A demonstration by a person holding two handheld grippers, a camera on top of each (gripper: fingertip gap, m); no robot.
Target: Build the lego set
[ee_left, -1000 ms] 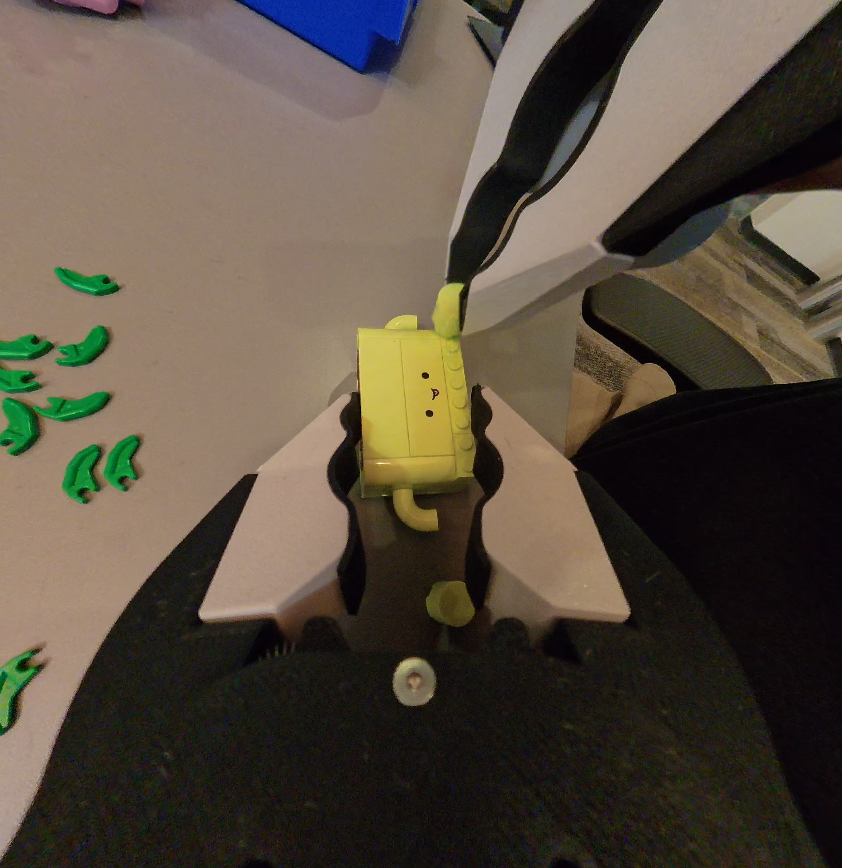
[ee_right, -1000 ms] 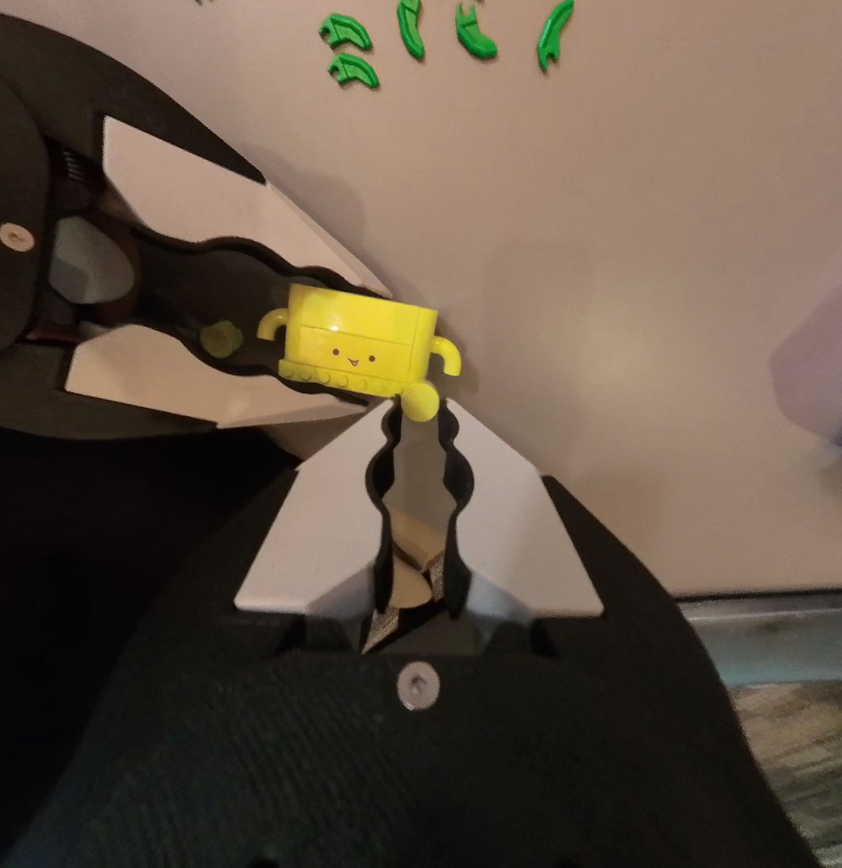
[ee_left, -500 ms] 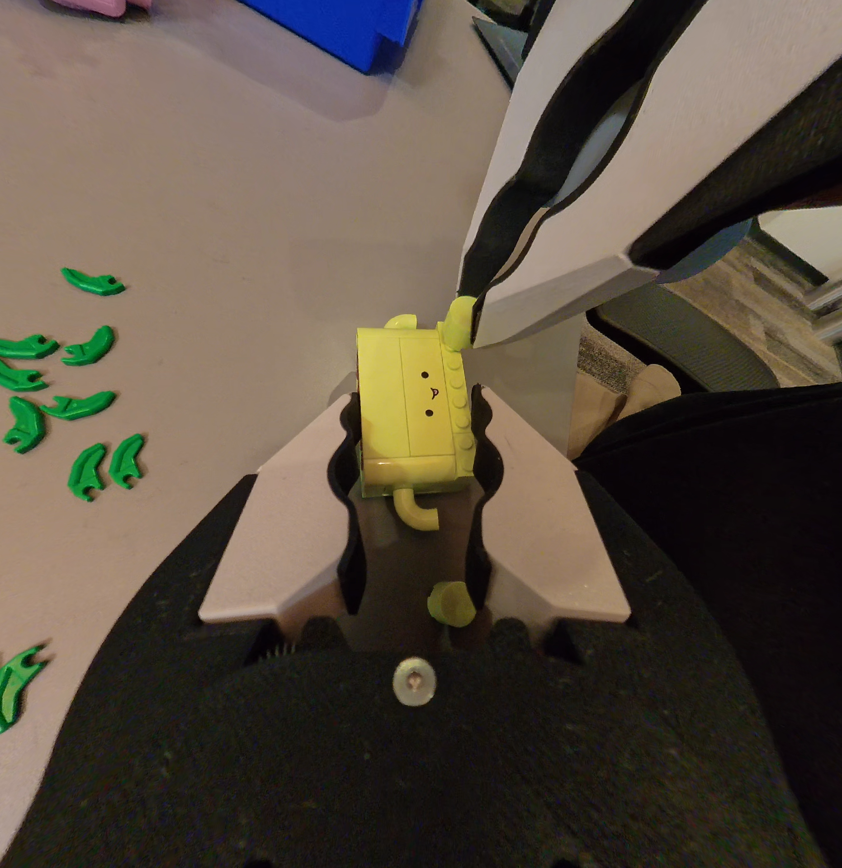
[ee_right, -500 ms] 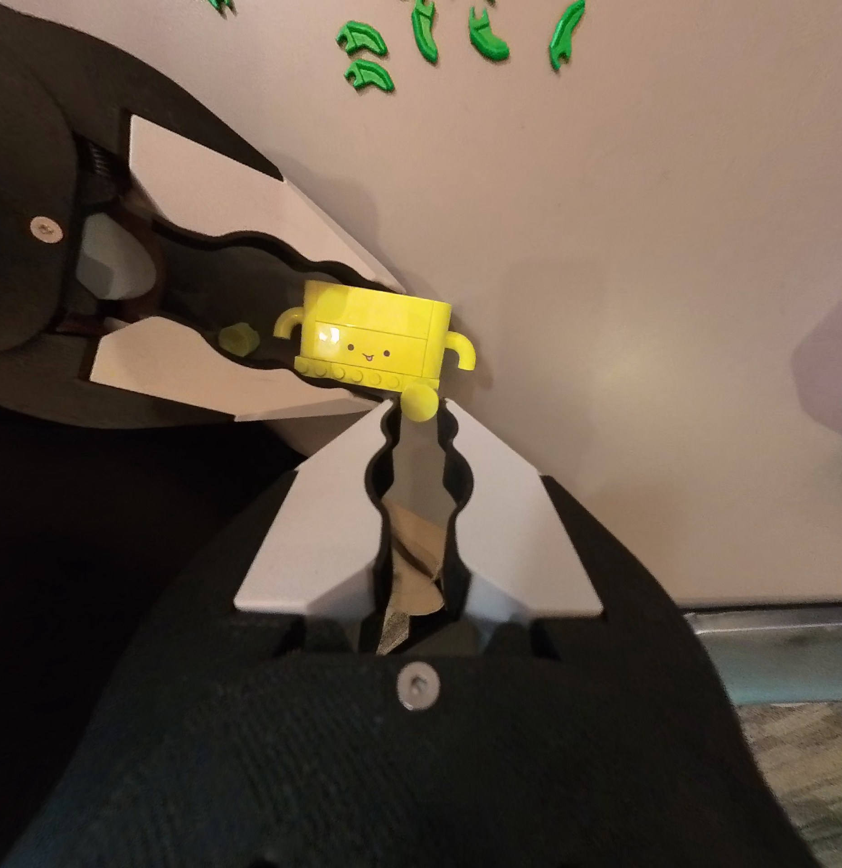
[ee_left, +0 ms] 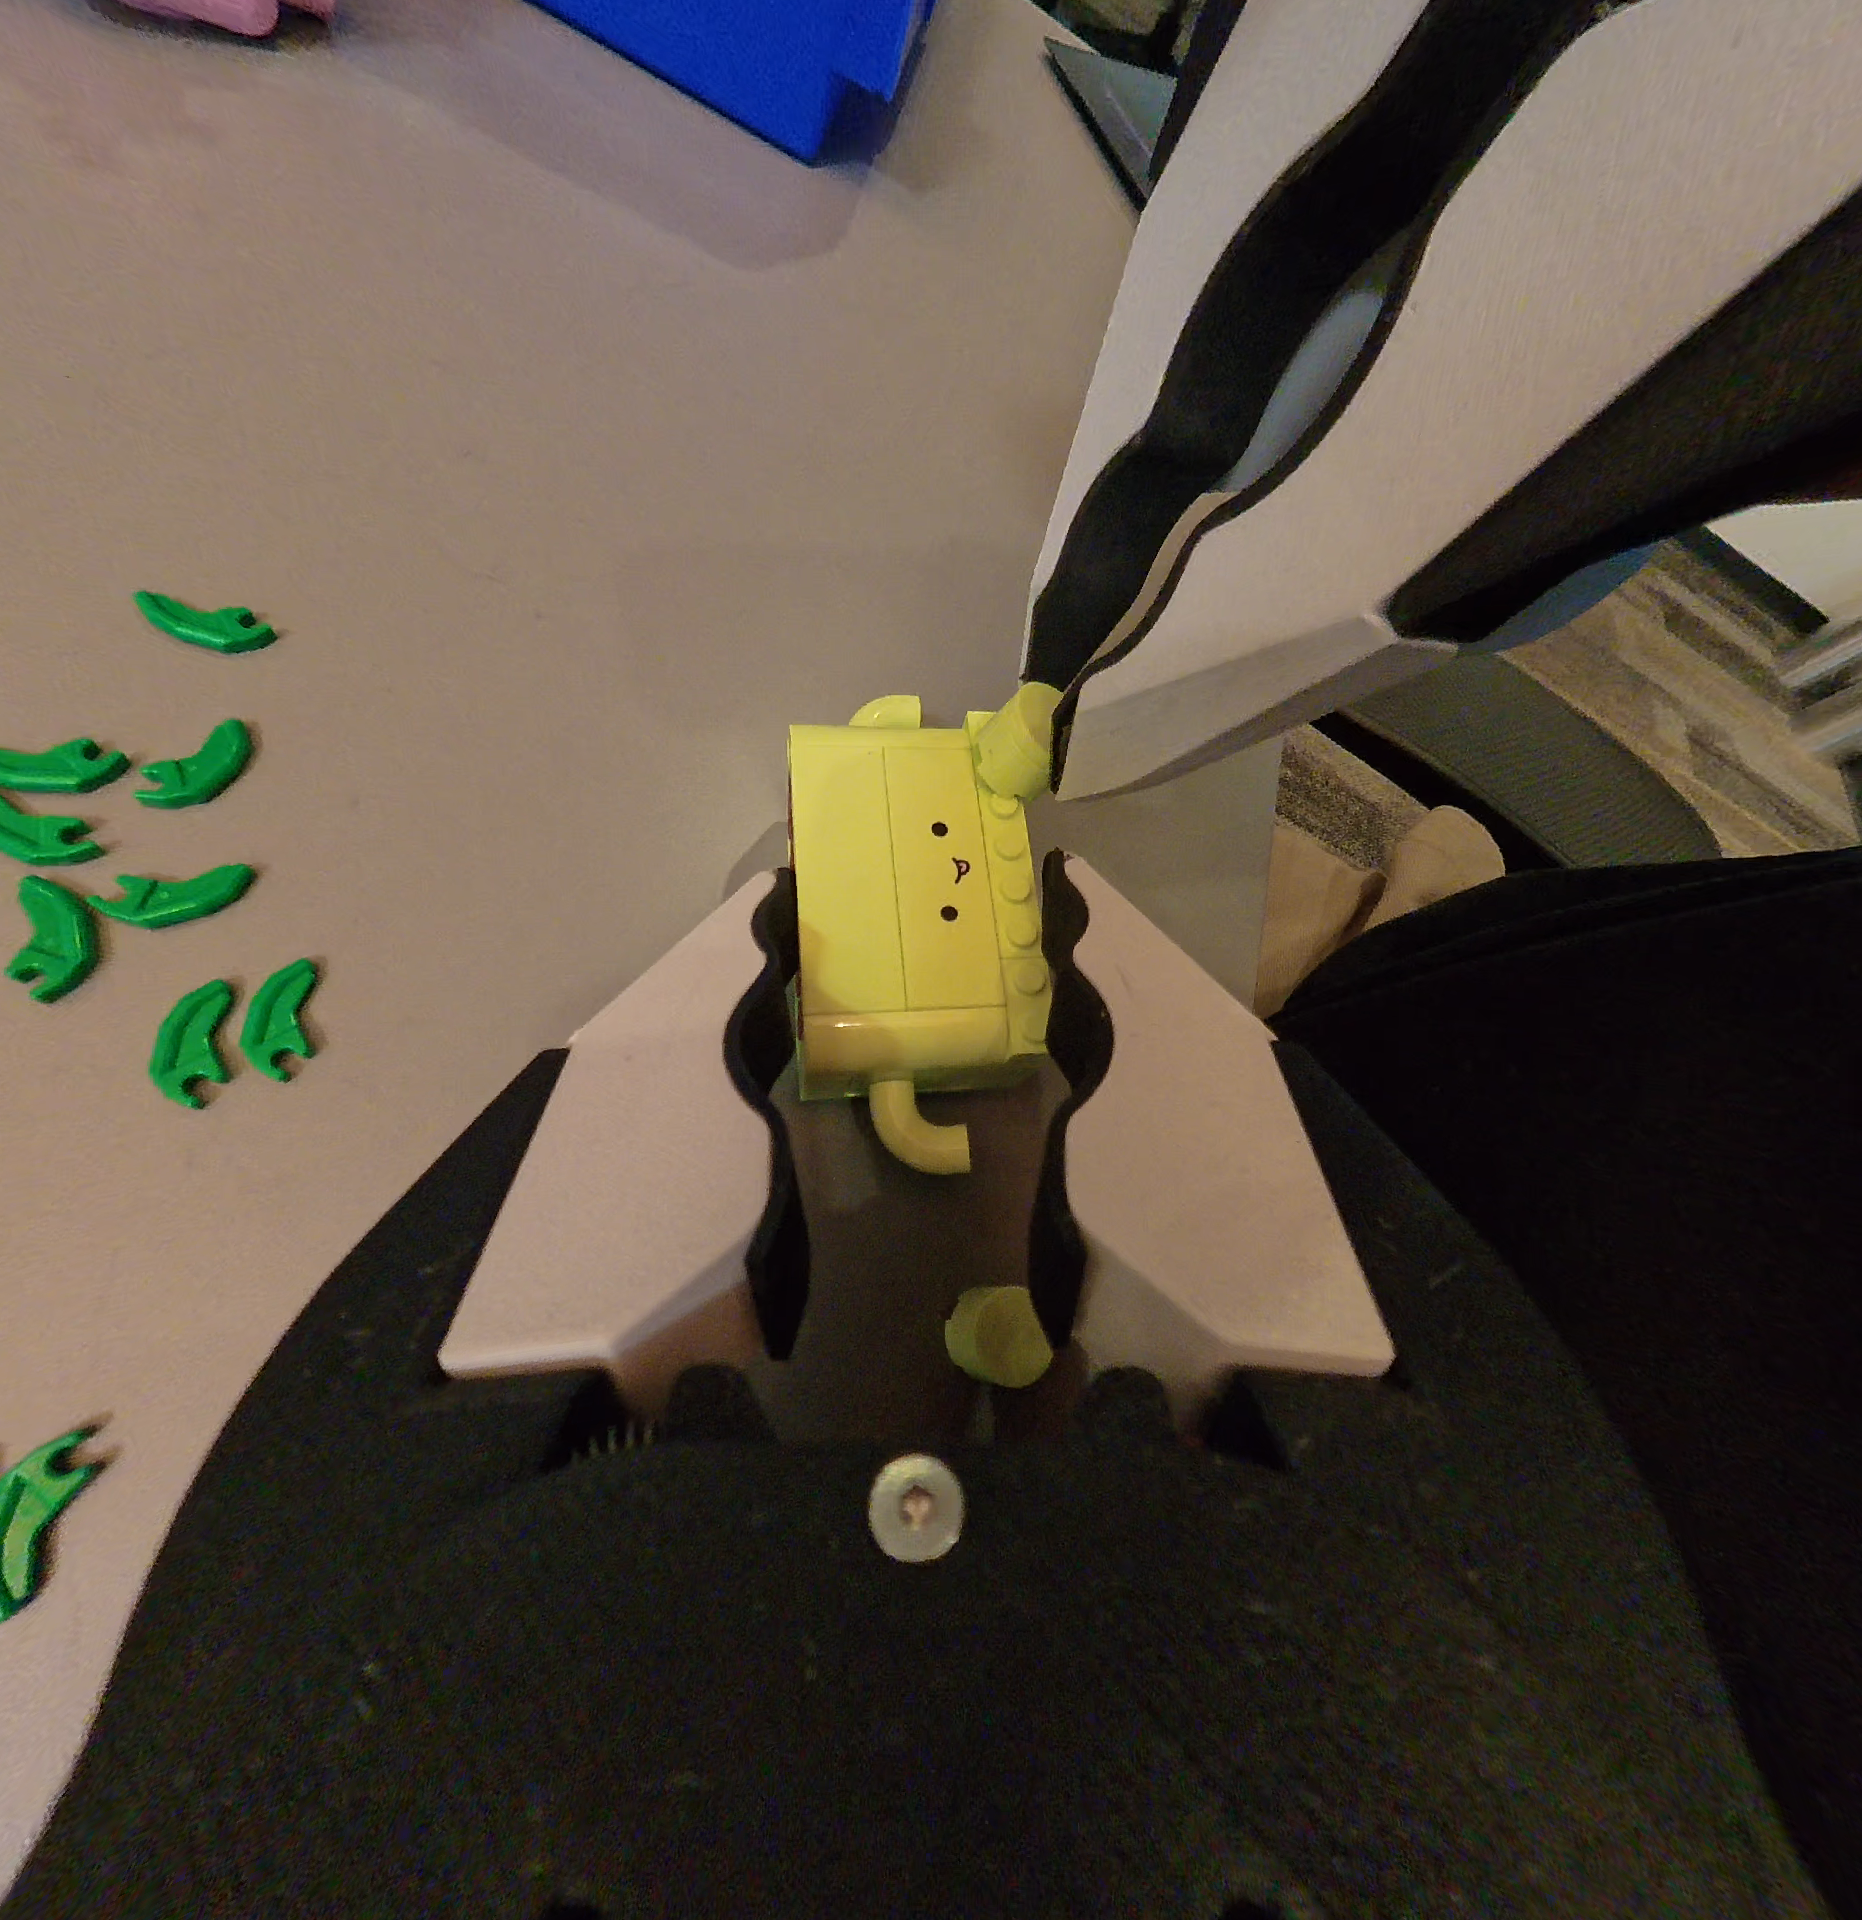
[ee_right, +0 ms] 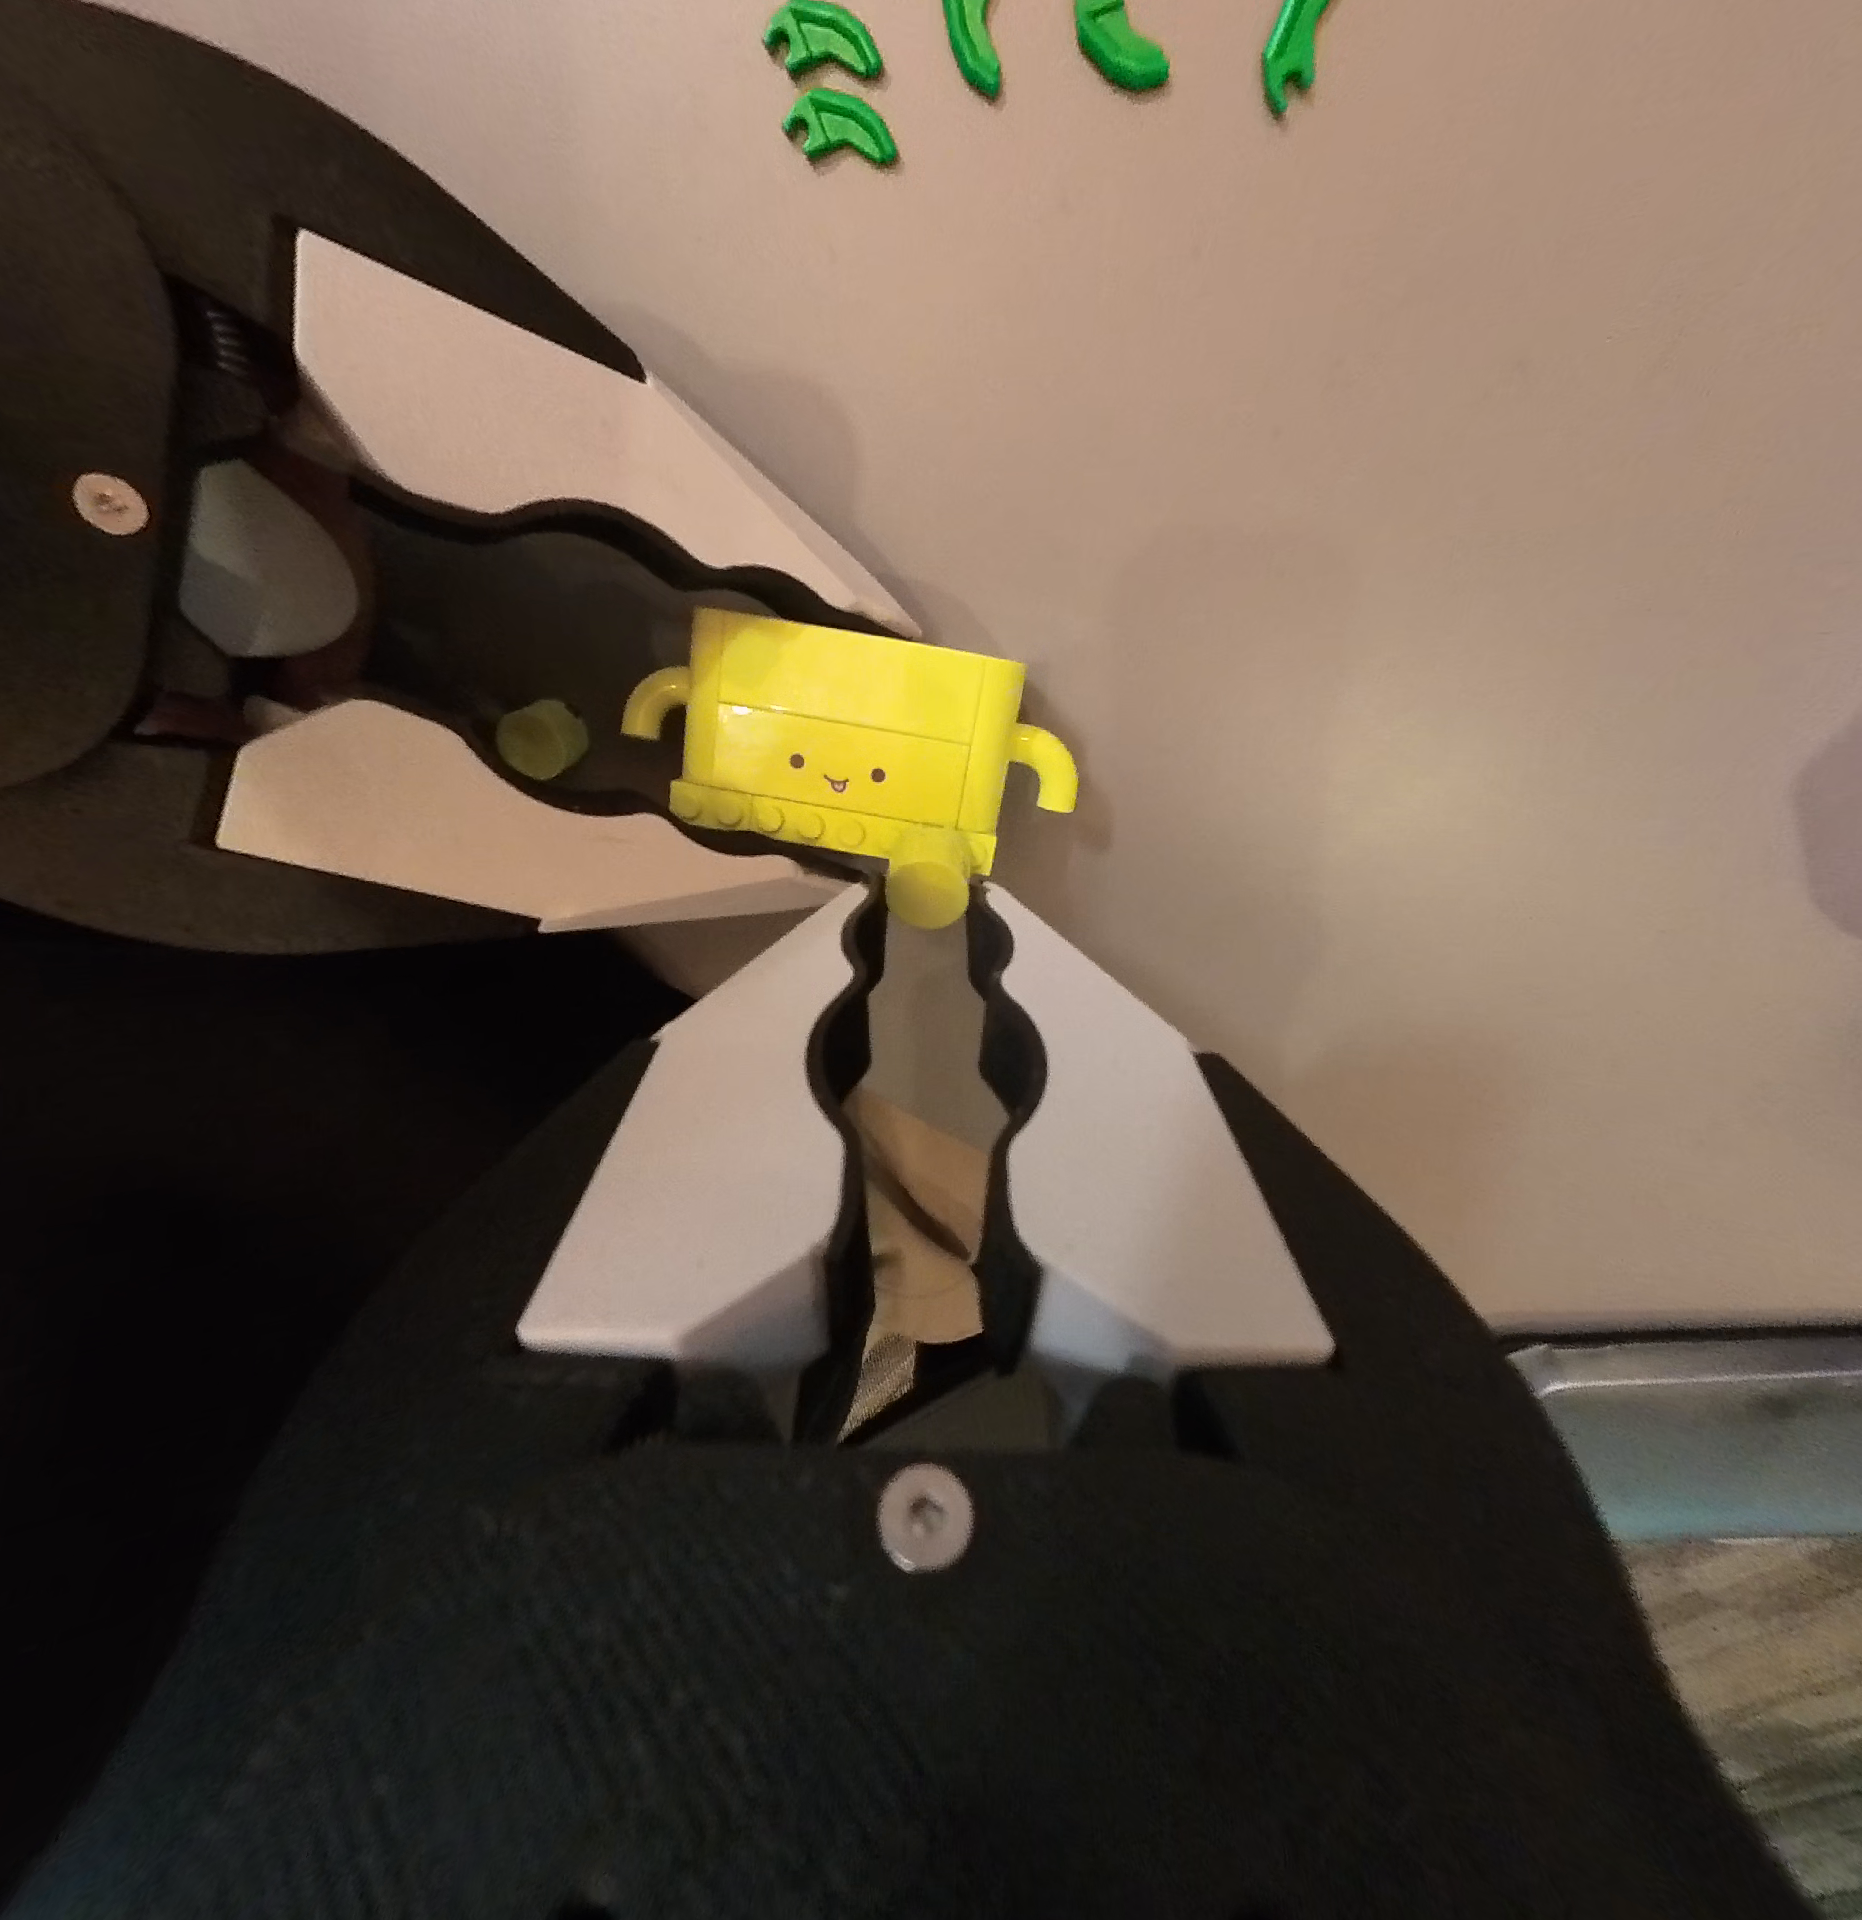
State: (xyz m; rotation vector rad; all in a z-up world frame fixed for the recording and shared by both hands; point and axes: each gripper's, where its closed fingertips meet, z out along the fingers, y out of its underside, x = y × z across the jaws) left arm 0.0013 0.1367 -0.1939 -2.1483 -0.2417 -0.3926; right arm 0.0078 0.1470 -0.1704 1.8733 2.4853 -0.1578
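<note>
A pale tabletop (ee_left: 491,436) carries loose green leaf pieces (ee_left: 127,873) on the left and a blue bin (ee_left: 761,62) at the far edge. In the middle, the left gripper (ee_left: 922,935) is clamped on the yellow lego body (ee_left: 906,914), face printed on its side, one small round yellow piece (ee_left: 994,1335) already hanging beneath near the gripper's throat. To the right, the right gripper (ee_right: 927,914), pinched shut on a second small yellow stud (ee_right: 927,888), has tilted and pressed closer over the last second; the stud now touches the body's studded base corner. It looks nearly seated, though probably not yet pushed home.
</note>
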